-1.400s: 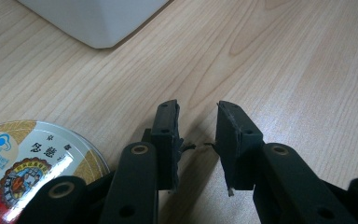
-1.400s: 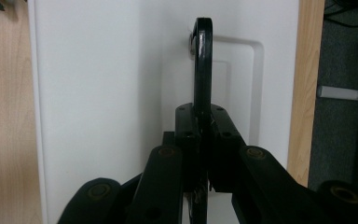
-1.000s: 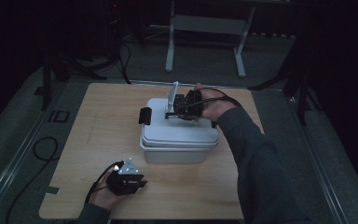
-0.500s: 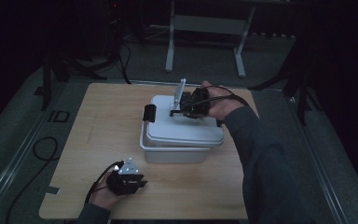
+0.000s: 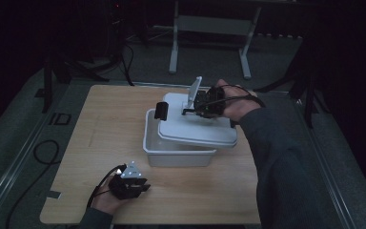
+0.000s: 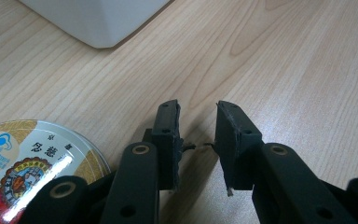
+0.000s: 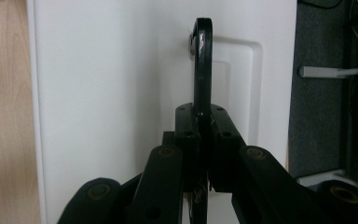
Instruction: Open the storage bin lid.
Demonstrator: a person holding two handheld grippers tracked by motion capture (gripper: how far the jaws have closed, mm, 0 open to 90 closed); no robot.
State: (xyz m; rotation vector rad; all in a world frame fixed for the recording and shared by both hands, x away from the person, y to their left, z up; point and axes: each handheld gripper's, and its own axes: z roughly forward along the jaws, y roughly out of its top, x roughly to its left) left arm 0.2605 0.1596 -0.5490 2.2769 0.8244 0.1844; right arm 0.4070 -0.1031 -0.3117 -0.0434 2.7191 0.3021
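Observation:
A white plastic box (image 5: pixel 178 151) stands mid-table. Its white lid (image 5: pixel 205 134) is lifted off the rim and sits skewed to the right, leaving the box's left edge uncovered. My right gripper (image 5: pixel 204 108) is above the lid, shut on the thin black handle (image 7: pixel 203 56) that stands up from the lid's top (image 7: pixel 112 93); both pads (image 7: pixel 186 126) press its sides. A black clip (image 5: pixel 160 110) hangs at the lid's left end. Near the table's front left, my left gripper (image 5: pixel 140 186) rests low over the wood, jaws open (image 6: pixel 197 112) with nothing between them.
A round printed tin (image 6: pixel 32 149) lies just left of the left gripper's jaws. A corner of the white box (image 6: pixel 93 18) is ahead of them. The wooden table (image 5: pixel 105 124) has bare room on its left half. Metal stand legs (image 5: pixel 174 43) rise beyond the far edge.
The right gripper has risen and moved right with the lid, which has come off the box and opened a gap along its left rim. The left gripper has stayed put.

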